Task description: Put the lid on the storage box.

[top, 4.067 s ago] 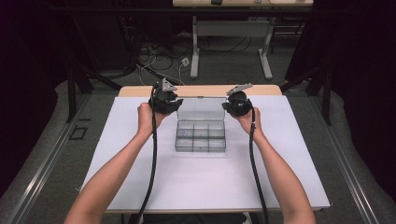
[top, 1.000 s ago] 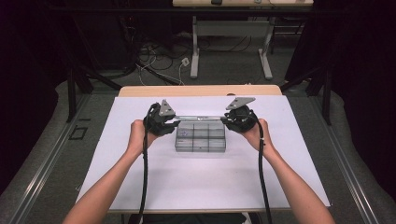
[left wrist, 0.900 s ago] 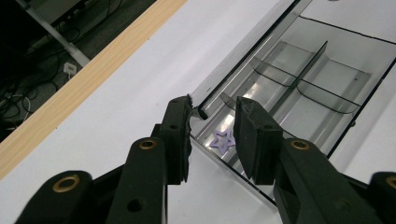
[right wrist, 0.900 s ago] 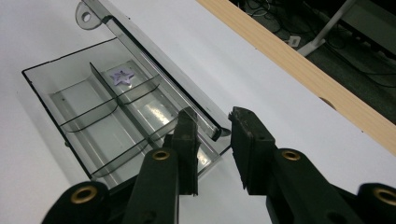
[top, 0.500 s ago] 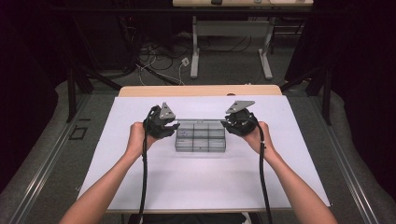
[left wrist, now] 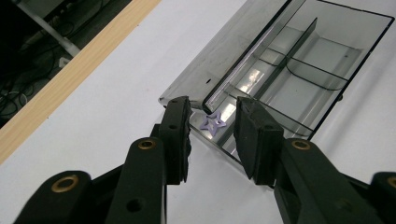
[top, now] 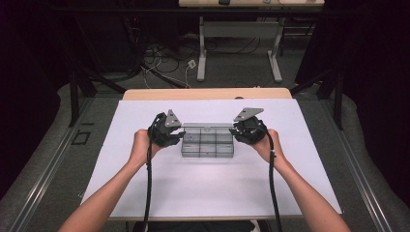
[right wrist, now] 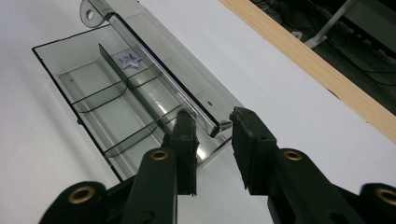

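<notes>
The clear box point(top: 207, 141) sits mid-counter point(top: 145, 193), lid open. The left claw point(left wrist: 212, 133) and right claw point(right wrist: 210, 140), both apart, straddle its ends. They look set to close the lid; next, squeeze its corners.

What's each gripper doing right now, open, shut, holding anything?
Left gripper: open, holding nothing, fingers astride the left end of the clear compartment box.
Right gripper: open, holding nothing, fingers astride the box's right end.
</notes>
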Available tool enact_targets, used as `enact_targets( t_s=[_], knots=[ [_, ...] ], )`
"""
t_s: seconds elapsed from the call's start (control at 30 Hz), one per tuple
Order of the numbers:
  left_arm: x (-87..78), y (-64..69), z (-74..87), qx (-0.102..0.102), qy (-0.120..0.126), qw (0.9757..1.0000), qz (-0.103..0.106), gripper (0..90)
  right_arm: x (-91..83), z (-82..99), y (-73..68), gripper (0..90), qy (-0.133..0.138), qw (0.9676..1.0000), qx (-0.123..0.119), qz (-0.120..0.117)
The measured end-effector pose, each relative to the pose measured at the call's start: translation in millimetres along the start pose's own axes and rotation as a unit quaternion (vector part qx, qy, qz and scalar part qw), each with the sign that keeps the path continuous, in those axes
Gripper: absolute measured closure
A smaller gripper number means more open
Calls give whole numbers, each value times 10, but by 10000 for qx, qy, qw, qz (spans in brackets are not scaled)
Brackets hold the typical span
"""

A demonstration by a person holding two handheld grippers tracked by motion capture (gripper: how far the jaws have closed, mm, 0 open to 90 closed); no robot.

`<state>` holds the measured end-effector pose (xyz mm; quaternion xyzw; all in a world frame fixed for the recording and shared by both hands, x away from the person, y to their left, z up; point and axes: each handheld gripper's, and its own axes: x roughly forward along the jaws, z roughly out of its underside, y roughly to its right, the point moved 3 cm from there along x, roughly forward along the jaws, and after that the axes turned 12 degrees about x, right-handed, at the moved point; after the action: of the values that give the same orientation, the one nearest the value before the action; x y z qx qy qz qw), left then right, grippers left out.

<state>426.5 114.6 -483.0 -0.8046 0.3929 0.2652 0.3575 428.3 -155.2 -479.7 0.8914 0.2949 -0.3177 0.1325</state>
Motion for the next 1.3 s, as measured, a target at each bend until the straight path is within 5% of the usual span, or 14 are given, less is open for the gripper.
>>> enact_targets(
  t_s=[0.5,1.3],
  knots=[
    [8,59,50,-67,42,10000,-17,649,3,64,-45,696,-23,10000,-22,50],
    [37,169,133,-68,-115,9996,233,636,23,233,-119,677,-243,9996,-99,43]
  ],
)
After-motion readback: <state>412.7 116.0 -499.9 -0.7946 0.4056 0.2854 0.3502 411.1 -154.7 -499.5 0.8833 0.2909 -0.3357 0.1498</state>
